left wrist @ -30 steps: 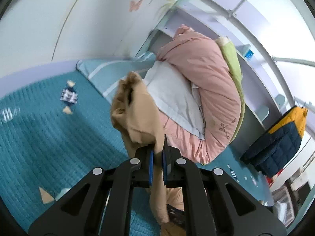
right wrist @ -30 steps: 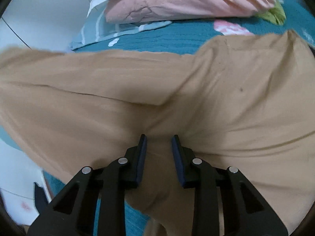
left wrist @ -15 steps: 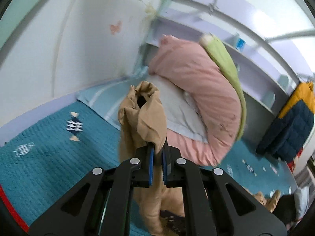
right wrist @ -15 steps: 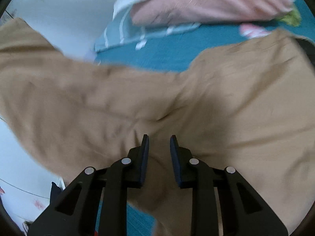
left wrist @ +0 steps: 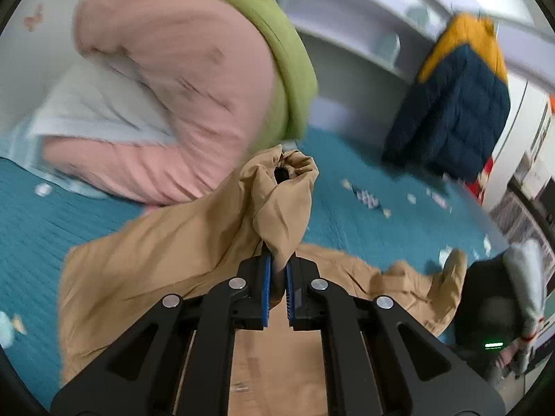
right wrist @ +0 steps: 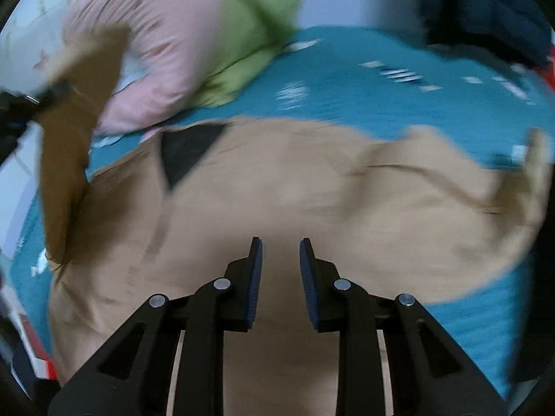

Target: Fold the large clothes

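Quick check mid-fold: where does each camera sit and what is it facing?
Left wrist: on the left gripper, facing the pink duvet; fingers clamp a bunched tan garment.
Right wrist: on the right gripper, angled down at the spread garment; fingers apart, empty.
Shared: garment, duvet, teal bedspread.

Left gripper (left wrist: 277, 279): matte black plastic, two parallel fingers (left wrist: 255, 294) lined with blue ribbed pads on the inner faces. Four round silver screw heads, one on each finger base and one on each outer link. Linkage arms are angular, with triangular cut-outs, fanning out toward the bottom of the view.

Right gripper (right wrist: 280, 282): same build, black body, darker blue pads (right wrist: 256, 277), four silver screws, triangular cut-outs in the outer arms, slim slots beside the finger stems.

In the left wrist view, a black housing with a lit green indicator bar (left wrist: 493, 346); grey sleeve (left wrist: 527, 277) beside it, blurred.
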A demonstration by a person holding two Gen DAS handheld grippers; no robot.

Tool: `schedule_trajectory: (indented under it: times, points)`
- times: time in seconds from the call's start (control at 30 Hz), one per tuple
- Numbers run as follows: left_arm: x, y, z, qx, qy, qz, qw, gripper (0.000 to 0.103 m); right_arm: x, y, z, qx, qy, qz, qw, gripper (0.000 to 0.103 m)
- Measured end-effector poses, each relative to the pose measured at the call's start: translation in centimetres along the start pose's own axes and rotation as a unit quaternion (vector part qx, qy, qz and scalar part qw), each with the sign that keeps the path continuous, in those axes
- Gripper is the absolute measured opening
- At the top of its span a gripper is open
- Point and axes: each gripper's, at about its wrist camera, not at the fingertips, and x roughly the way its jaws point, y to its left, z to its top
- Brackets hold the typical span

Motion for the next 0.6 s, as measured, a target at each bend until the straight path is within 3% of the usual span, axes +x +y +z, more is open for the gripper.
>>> schedule_trajectory:
  times: [0.2, 0.37, 0.43, 0.5, 0.6]
  points:
    - [10.1, -3.7, -4.3, 0.019, 0.095, 0.033, 0.9948, 0.007, -4.4, -10.0, -1.4, 0.055, -0.021, -0.076, 0.995, 0.026]
    - [12.9, -3.8, -8.3, 0.033, 0.147, 0.047, 0.9874, 0.01, -6.4, -15.1, -1.4, 0.1, -0.039, -0.109, 0.988, 0.031]
    - [13.4, -3.8, -9.4, 0.027, 0.168, 0.031, 0.985, 0.035, -6.5, -15.6, -0.6, 0.108, -0.045, -0.121, 0.986, 0.033]
    - [13.5, -4.1, -10.3, 0.022, 0.173, 0.008, 0.9846, 0.05, -6.8, -16.2, -0.2, 0.12, -0.049, -0.124, 0.984, 0.036]
    - [12.8, -4.2, -10.5, 0.016, 0.176, -0.016, 0.9842, 0.059, -6.9, -16.7, 0.6, 0.137, -0.053, -0.125, 0.981, 0.042]
